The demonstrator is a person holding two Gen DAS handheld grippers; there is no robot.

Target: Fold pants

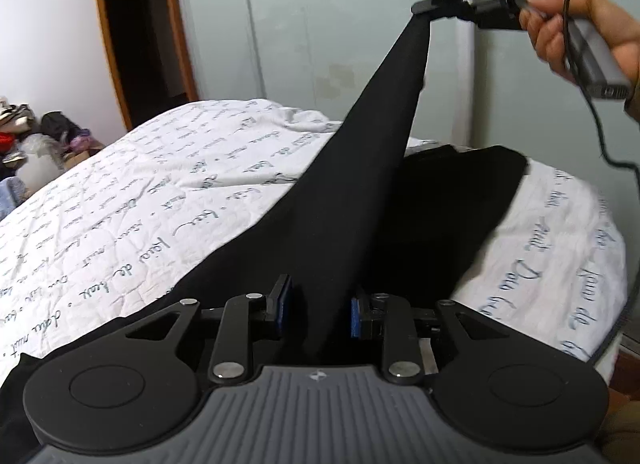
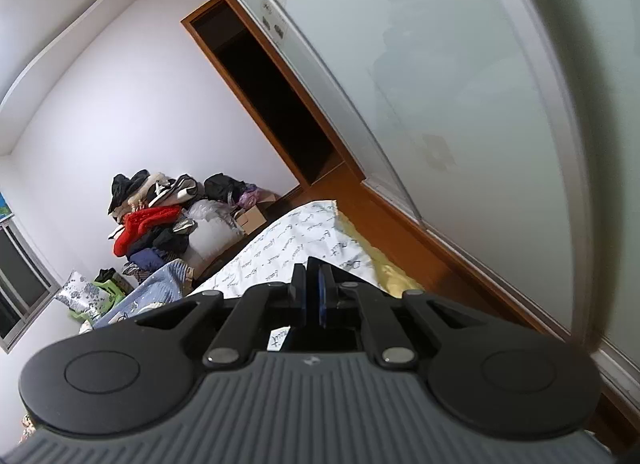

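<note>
The black pants [image 1: 352, 199] lie on a white quilt with script print [image 1: 160, 183] and are stretched up into the air. In the left wrist view my left gripper [image 1: 320, 310] is open, its blue pads on either side of a taut strip of the pants, not pressing it. My right gripper [image 1: 430, 7] shows at the upper right, shut on the far end of the pants and holding it high above the bed. In the right wrist view the right gripper [image 2: 314, 296] is tilted and its jaws are together; the cloth between them barely shows.
A wardrobe with frosted sliding doors [image 1: 320, 31] runs along the far side of the bed. A dark wooden doorway [image 1: 136, 35] is beside it. A pile of clothes and bags [image 2: 160, 223] sits in the room corner. A black cable [image 1: 600, 123] hangs from the right gripper.
</note>
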